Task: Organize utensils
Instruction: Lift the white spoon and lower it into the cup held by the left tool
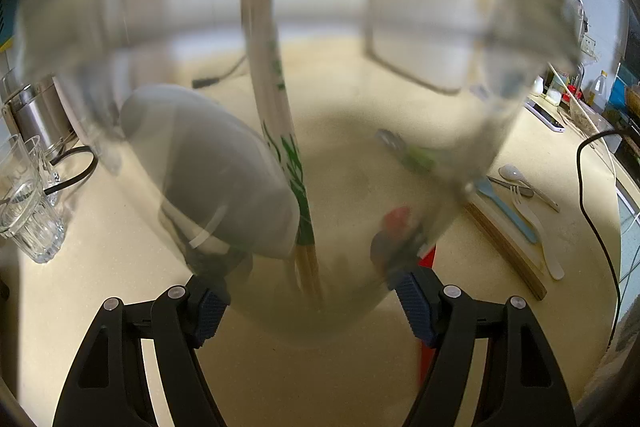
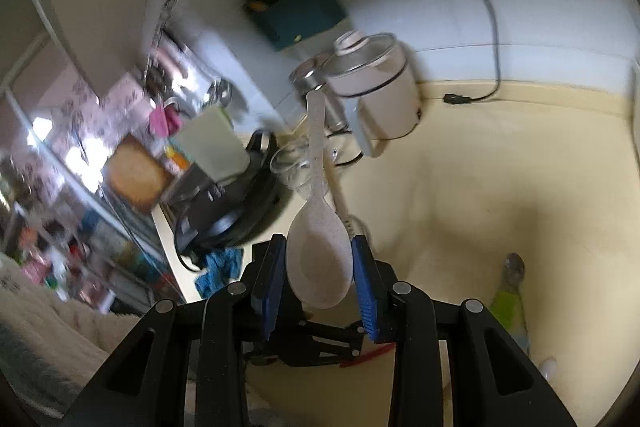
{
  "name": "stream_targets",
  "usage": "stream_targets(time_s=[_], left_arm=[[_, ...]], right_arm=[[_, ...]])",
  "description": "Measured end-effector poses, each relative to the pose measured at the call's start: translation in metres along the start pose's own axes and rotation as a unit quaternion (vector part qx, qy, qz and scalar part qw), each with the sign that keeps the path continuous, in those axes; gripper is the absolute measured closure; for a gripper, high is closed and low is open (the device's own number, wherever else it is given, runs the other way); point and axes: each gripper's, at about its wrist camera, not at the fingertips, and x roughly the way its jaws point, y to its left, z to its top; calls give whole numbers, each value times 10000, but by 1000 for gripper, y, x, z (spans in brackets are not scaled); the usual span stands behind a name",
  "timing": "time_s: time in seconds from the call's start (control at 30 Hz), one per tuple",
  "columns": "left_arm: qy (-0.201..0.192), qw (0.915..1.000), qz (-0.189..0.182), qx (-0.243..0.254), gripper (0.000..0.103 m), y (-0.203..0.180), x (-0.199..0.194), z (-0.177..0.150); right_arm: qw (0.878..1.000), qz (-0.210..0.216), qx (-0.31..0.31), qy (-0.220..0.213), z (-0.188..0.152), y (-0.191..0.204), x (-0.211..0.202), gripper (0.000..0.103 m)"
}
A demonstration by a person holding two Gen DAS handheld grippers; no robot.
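Observation:
My left gripper (image 1: 308, 301) is shut on a large clear glass (image 1: 400, 107) that fills the left wrist view. Inside it stand paper-wrapped chopsticks (image 1: 276, 115) and a pale spoon bowl (image 1: 208, 171). My right gripper (image 2: 320, 267) is shut on the bowl of a speckled white spoon (image 2: 318, 259), its handle pointing up and away. More utensils lie on the counter at the right of the left wrist view: a white spoon (image 1: 524, 183), a white fork (image 1: 538, 227) and a blue utensil (image 1: 506, 207). A green-handled metal spoon (image 2: 510, 291) lies on the counter by the right gripper.
Empty drinking glasses (image 1: 24, 203) and a steel pot (image 1: 36, 111) stand at the left. A wooden board (image 1: 504, 239) lies under the utensils. A black cable (image 1: 592, 211) runs along the right. A white electric pot (image 2: 380, 87) and a black appliance (image 2: 228, 203) stand at the back.

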Motion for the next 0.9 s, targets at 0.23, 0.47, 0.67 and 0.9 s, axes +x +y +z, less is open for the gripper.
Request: stream_targets(time_s=[0.23, 0.47, 0.67, 0.9], left_arm=[[3, 10000, -29, -25, 26, 1, -1, -1], [3, 10000, -23, -20, 26, 1, -2, -1], [28, 10000, -22, 2, 26, 3, 0, -2], [26, 10000, -19, -1, 26, 4, -1, -3]], right_arm=[[9964, -311, -635, 457, 0, 21, 57, 70], [9902, -590, -1027, 738, -2, 16, 85, 70], [9852, -621, -1235, 1016, -1, 20, 99, 70], [9813, -829, -1402, 1028, -1, 24, 90, 65]])
